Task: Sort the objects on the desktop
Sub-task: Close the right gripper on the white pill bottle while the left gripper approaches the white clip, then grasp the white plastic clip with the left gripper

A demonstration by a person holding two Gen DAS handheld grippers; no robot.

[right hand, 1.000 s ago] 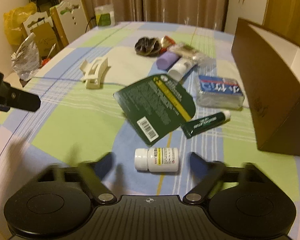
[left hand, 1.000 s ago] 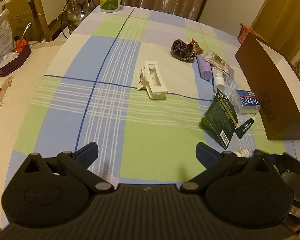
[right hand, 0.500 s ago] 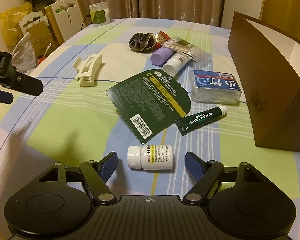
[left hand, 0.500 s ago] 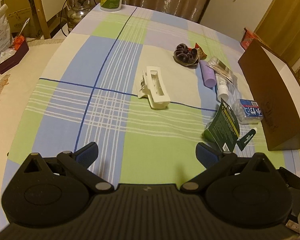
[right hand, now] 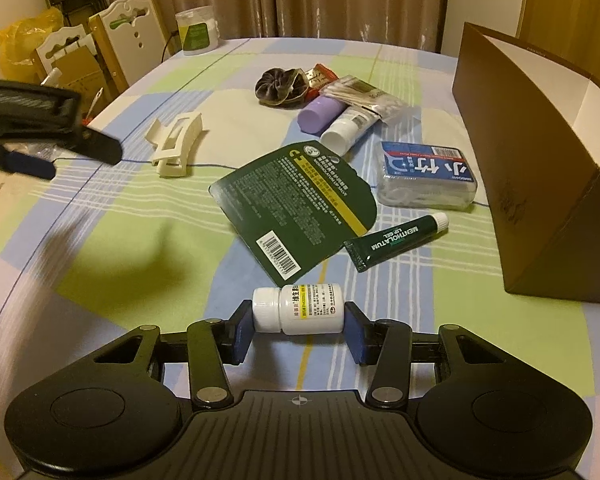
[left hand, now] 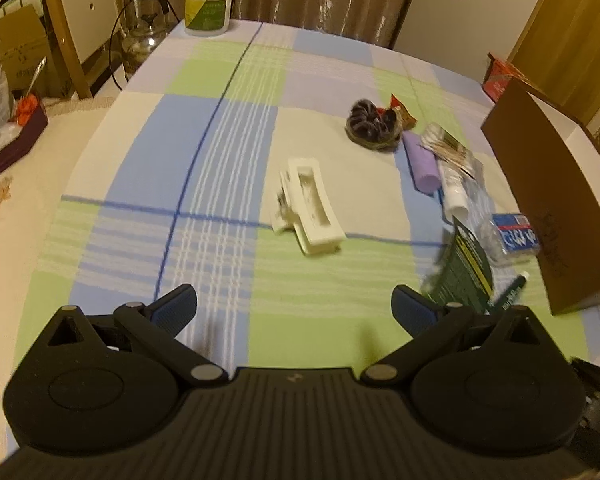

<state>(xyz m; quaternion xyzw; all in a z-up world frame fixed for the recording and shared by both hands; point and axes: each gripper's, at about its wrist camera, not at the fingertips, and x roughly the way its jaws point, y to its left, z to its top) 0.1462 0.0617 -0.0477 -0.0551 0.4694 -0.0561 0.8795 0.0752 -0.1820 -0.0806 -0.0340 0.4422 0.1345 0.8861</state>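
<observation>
A white pill bottle (right hand: 308, 308) lies on its side on the checked tablecloth (left hand: 220, 160). My right gripper (right hand: 299, 322) is closing on it, its blue pads touching the cap end and the base end. My left gripper (left hand: 293, 302) hangs open over the cloth with nothing between its fingers, and it also shows at the left edge of the right wrist view. A cream hair clip (left hand: 312, 208) lies ahead of it. Past the bottle are a dark green card (right hand: 296, 204), a green lip-gel tube (right hand: 396, 238) and a clear box with a blue label (right hand: 426, 178).
A tall brown open box (right hand: 540, 160) stands at the right edge. Farther back lie a purple tube (right hand: 322, 114), a white tube (right hand: 348, 128), a packet of swabs and a dark scrunchie (right hand: 280, 86). A lidded jar (left hand: 209, 6) stands at the far end; chairs and bags crowd the left.
The right gripper's jaws have closed in from wide apart until they touch the pill bottle's ends. The left gripper has drifted forward over the cloth, still open.
</observation>
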